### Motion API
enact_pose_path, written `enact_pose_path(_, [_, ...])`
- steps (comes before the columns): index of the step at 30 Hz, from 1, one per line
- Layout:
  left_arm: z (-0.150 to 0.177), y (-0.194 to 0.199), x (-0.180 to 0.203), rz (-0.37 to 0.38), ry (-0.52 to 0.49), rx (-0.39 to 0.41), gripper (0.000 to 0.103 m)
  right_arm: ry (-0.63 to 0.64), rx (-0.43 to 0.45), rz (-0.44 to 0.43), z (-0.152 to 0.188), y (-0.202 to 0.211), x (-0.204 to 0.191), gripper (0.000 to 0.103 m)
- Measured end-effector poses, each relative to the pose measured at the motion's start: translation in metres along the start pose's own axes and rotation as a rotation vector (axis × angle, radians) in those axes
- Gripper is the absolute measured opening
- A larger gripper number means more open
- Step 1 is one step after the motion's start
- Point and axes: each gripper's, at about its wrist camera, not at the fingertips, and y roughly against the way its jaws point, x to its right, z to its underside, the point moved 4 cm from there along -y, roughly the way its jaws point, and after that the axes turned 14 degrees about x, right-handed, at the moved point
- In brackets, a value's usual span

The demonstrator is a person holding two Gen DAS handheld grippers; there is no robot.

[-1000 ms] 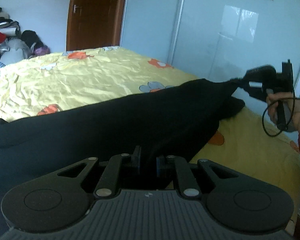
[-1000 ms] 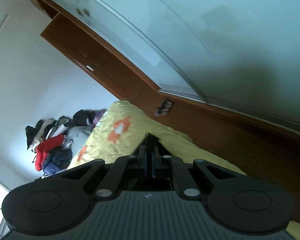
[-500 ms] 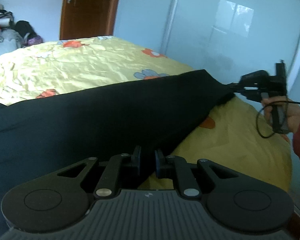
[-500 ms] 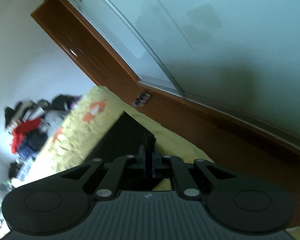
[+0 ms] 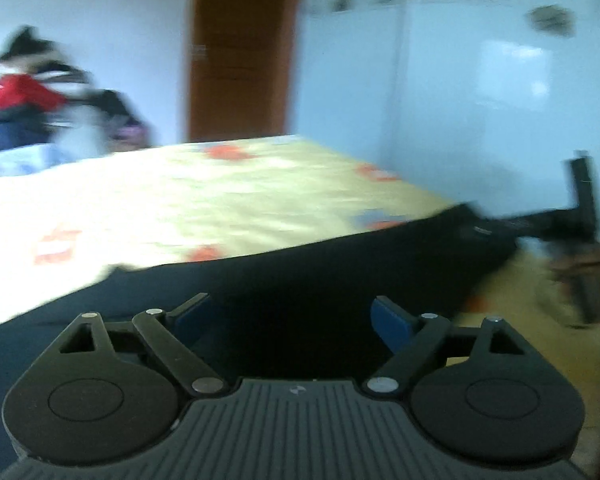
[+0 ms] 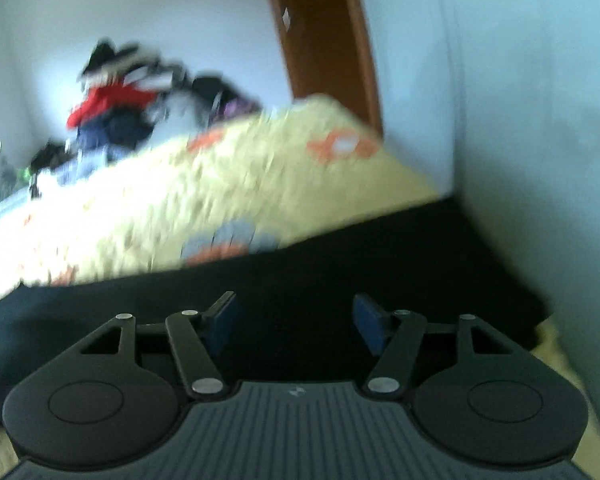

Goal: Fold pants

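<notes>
The left gripper (image 5: 292,322) has a grey ribbed housing with a small round emblem at its near middle, flanked by two matte black discs, each with a faint raised ring. Black linkage bars with silver pivot screws run out to fingers faced with blue pads (image 5: 392,322). The right gripper (image 6: 294,322) is built the same, with blue pads (image 6: 367,322) and silver screws. At the far right of the left view, blurred skin, probably the right hand (image 5: 580,258), shows beside a thin dark cable.

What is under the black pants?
The pants lie on a yellow flowered bedsheet. The part of the sheet beneath them is covered, so anything there is hidden.
</notes>
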Motion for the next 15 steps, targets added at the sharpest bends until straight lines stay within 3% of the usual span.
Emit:
enact_pose_path(2, [0.013, -0.003, -0.016, -0.109, -0.023, -0.031, 0.088, 0.047, -0.018, 0.013, 0.007, -0.006, -0.003, 0.069])
enact_pose_path(4, [0.024, -0.005, -0.029, -0.170, -0.013, -0.056, 0.088, 0.102, -0.020, 0.055, 0.008, 0.000, -0.002, 0.076])
enact_pose_path(7, [0.041, -0.006, -0.041, -0.199, 0.045, -0.085, 0.088, 0.154, 0.013, 0.149, 0.005, 0.014, -0.005, 0.091])
enact_pose_path(9, [0.049, -0.007, -0.042, -0.195, 0.061, -0.097, 0.088, 0.151, -0.003, 0.083, 0.007, 0.016, -0.012, 0.094])
enact_pose_path(12, [0.054, -0.009, -0.035, -0.198, -0.007, -0.080, 0.092, -0.001, 0.002, 0.042, 0.005, 0.018, 0.004, 0.094])
enact_pose_path(15, [0.054, -0.013, -0.032, -0.180, -0.010, -0.093, 0.099, -0.304, 0.099, 0.049, 0.001, 0.040, 0.049, 0.094])
